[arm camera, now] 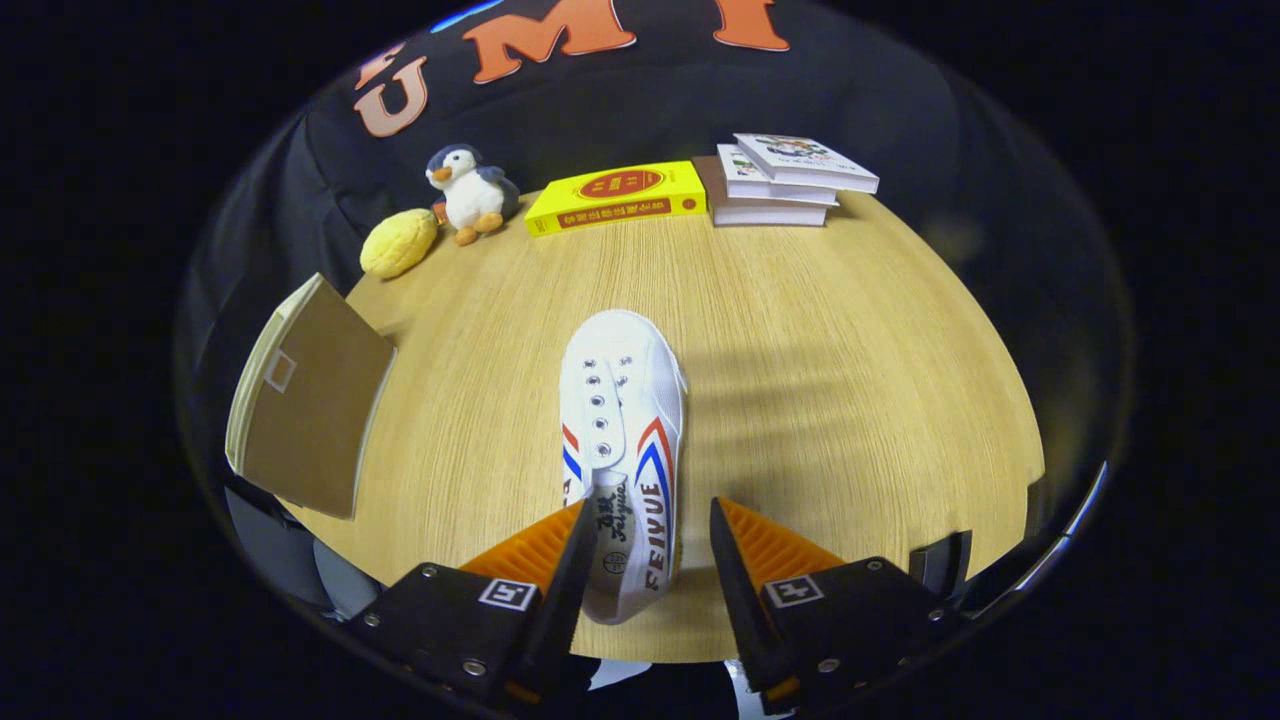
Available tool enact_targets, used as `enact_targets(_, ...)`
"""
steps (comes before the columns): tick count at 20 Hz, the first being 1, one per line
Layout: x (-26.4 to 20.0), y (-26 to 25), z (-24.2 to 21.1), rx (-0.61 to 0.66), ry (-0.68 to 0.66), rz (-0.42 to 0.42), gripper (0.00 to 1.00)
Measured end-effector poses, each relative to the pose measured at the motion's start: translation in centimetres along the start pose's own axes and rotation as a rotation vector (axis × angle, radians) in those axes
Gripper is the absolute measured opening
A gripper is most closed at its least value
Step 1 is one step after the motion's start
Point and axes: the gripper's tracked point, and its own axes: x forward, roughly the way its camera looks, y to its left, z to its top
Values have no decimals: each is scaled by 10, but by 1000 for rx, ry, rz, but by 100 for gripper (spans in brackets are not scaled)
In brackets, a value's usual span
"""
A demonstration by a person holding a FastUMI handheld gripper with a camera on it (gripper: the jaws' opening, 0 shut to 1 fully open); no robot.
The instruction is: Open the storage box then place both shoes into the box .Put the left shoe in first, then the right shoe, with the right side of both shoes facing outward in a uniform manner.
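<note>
You are over a round wooden table [820, 400] with black cloth behind it. Your gripper [648, 530] is wide open, and its two orange fingers [545, 545] stand apart with nothing squeezed between them.

A white shoe [622, 440] lies on the table between your fingers and runs on ahead of them. Its heel end is down in the gap, and its toe points away from you. The shoe sits closer to your left finger, which is at its edge or just over it; you cannot tell if they touch. The right finger is well clear of the shoe. The shoe has red and blue stripes on its side and small metal holes along the top.

Off to the left of your fingers and a bit ahead, there is a brown flat panel with a pale edge [305, 405] at the rim of the table. It tilts up. You cannot tell if it is the lid of the storage box.

Far beyond your fingers, at the back of the table, a few things sit in a row. On the left is a yellow lumpy toy [398, 243]. Just beside it stands a small penguin toy [468, 192]. Next comes a yellow book [615, 197] lying flat. To the right of that is a stack of white books [785, 180].
</note>
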Motion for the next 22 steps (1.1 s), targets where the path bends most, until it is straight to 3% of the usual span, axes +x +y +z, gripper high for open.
enact_targets(2,9,1,-2,-6,20,17,55)
enact_targets(6,27,4,3,-30,47,53,44)
enact_targets(11,37,3,4,-43,98,111,43)
enact_targets(14,40,1,2,7,153,190,56)
enact_targets(18,39,6,3,-2,155,227,57)
enact_targets(20,39,5,3,46,152,221,45)
enact_targets(22,39,5,2,95,135,235,39)
